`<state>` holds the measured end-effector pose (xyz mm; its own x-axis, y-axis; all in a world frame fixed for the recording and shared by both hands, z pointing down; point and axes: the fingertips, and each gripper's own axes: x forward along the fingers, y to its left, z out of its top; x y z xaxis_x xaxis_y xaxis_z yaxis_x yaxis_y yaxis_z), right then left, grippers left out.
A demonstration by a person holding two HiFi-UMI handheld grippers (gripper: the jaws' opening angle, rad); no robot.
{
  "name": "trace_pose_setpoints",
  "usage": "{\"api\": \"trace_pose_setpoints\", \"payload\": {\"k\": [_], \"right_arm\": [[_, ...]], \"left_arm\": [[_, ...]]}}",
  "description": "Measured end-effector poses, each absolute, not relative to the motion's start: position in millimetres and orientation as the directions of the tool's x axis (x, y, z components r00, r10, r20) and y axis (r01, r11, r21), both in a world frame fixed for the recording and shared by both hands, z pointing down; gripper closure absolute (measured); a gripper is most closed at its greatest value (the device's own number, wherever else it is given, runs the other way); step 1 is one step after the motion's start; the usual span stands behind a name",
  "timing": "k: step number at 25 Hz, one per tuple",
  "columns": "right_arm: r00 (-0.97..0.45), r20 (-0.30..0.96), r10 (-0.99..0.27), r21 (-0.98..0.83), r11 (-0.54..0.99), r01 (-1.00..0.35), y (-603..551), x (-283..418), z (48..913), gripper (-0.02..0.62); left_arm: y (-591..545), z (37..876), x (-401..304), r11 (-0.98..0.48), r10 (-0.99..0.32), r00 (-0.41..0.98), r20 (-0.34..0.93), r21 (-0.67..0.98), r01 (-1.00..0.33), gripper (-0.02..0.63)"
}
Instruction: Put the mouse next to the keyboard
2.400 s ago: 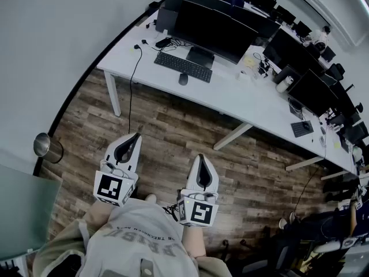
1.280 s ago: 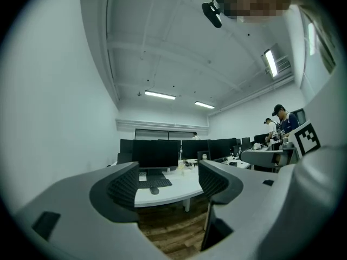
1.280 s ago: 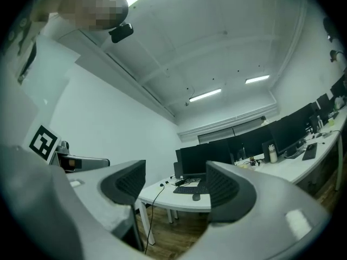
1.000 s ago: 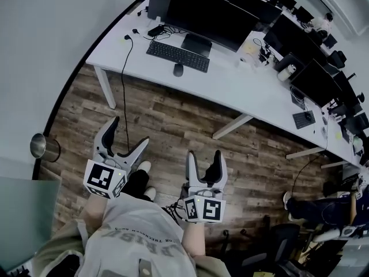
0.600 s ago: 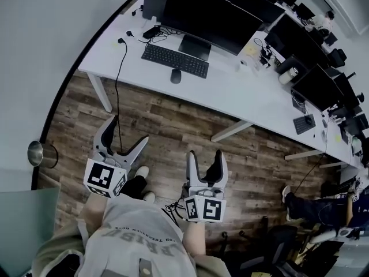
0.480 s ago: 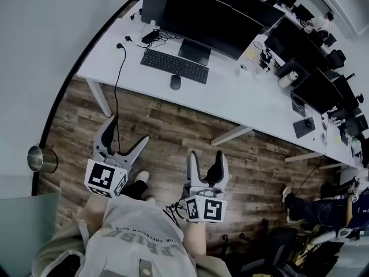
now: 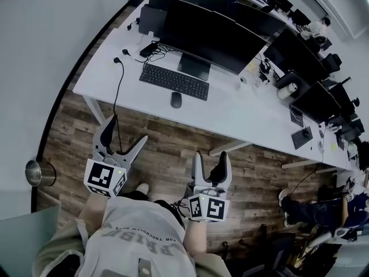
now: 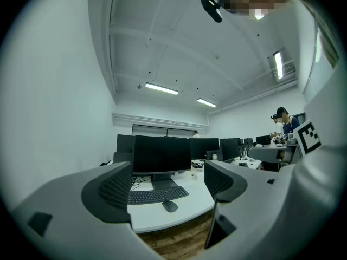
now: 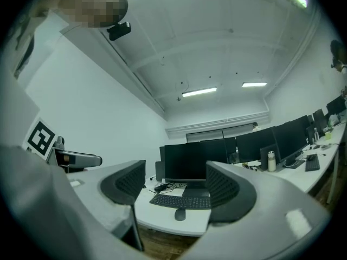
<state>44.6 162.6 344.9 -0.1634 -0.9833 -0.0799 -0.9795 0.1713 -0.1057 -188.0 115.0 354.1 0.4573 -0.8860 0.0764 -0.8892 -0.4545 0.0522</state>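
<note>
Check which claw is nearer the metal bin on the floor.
Left. The left claw hangs over the floor to the right of the metal bin; the right claw is farther right still, beyond the left one.

The surface (image 7: 248, 117) was smooth, matt white. On it, the keyboard (image 7: 174, 82) looked matt black plastic. Below the surface lay a grainy wood-plank floor (image 7: 167, 149), where a bin (image 7: 34, 173) gleamed metallic.

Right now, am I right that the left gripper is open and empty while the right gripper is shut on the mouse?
Not quite: the right gripper is open and empty too, like the left gripper. The right gripper view shows its jaws apart, with the mouse lying away on the desk in front of the keyboard.
</note>
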Motion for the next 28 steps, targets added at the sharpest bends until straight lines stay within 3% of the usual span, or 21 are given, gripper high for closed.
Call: {"api": "trace_pose_setpoints", "payload": {"k": [11, 28], "right_arm": [[-0.135, -0.029, -0.99, -0.104, 0.137, -0.985, 131.3, 39.8, 364.0, 0.256], [-0.214, 0.015, -0.977, -0.115, 0.211, -0.971, 24.6, 40.1, 390.7, 0.256]], "left_arm": [[82.8, 378.4, -204.8, -0.451, -0.88, 0.457, 0.128, 0.073, -0.889, 0.206], [-1.6, 394.4, -196.3, -0.398, -0.902, 0.405, 0.151, 0.074, -0.914, 0.206]]}}
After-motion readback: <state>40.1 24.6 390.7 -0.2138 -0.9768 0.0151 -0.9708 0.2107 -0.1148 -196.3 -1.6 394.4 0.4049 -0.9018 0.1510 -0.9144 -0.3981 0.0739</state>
